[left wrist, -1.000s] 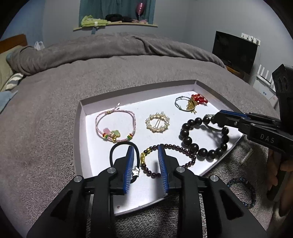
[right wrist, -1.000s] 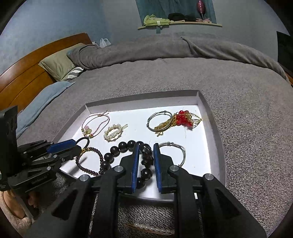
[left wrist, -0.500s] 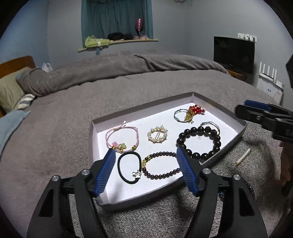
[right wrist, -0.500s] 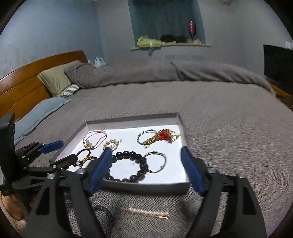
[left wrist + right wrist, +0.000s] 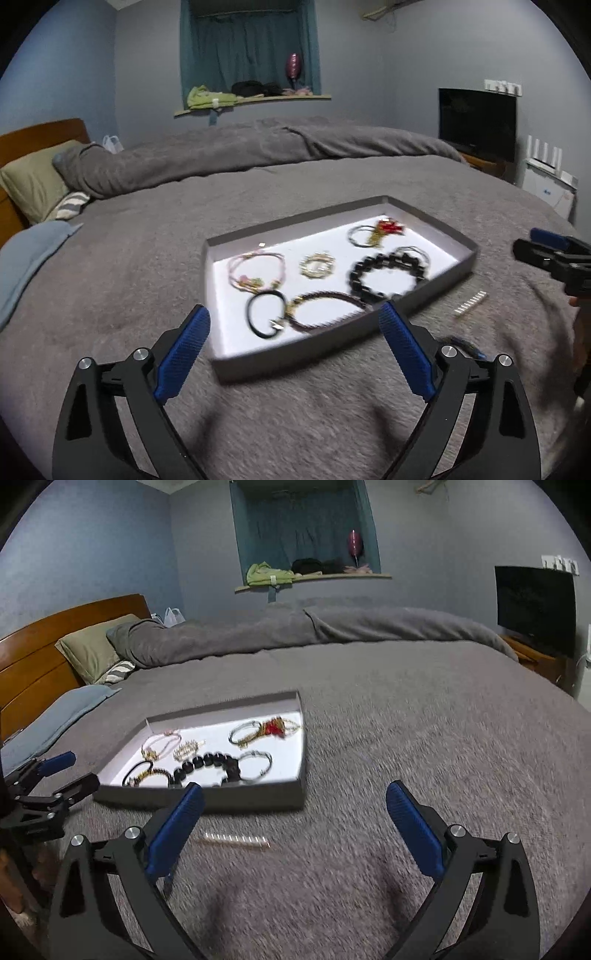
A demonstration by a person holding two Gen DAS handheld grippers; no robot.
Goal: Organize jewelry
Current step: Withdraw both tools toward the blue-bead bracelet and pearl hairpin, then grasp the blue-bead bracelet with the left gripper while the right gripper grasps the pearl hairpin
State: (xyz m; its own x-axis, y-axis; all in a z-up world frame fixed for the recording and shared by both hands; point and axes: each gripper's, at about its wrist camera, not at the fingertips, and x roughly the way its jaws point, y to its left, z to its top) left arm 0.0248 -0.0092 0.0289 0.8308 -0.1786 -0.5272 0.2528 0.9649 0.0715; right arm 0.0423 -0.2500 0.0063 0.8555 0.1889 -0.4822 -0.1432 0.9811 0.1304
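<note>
A shallow grey tray (image 5: 328,350) (image 5: 207,797) with a white floor lies on the grey bed. In it lie a black bead bracelet (image 5: 388,273) (image 5: 207,768), a dark red bead bracelet (image 5: 325,310), a black hair tie (image 5: 266,314), a pink cord bracelet (image 5: 255,269), a pearl ring brooch (image 5: 317,264), a silver bangle (image 5: 255,764) and a red-and-gold piece (image 5: 384,229) (image 5: 273,727). A pearl hair clip (image 5: 471,303) (image 5: 236,840) lies on the blanket outside the tray. My left gripper (image 5: 295,321) is open and empty, held back above the tray's near edge. My right gripper (image 5: 295,797) is open and empty, right of the tray.
A blue bead bracelet (image 5: 461,343) lies on the blanket behind my left gripper's right finger. A rolled grey duvet (image 5: 332,631) and pillows (image 5: 92,650) lie at the far side. A black TV (image 5: 476,122) stands at the right wall.
Both grippers went from nearly shut low over the tray to wide open, and both pulled back and up away from it. The black bead bracelet and black hair tie stay in the tray.
</note>
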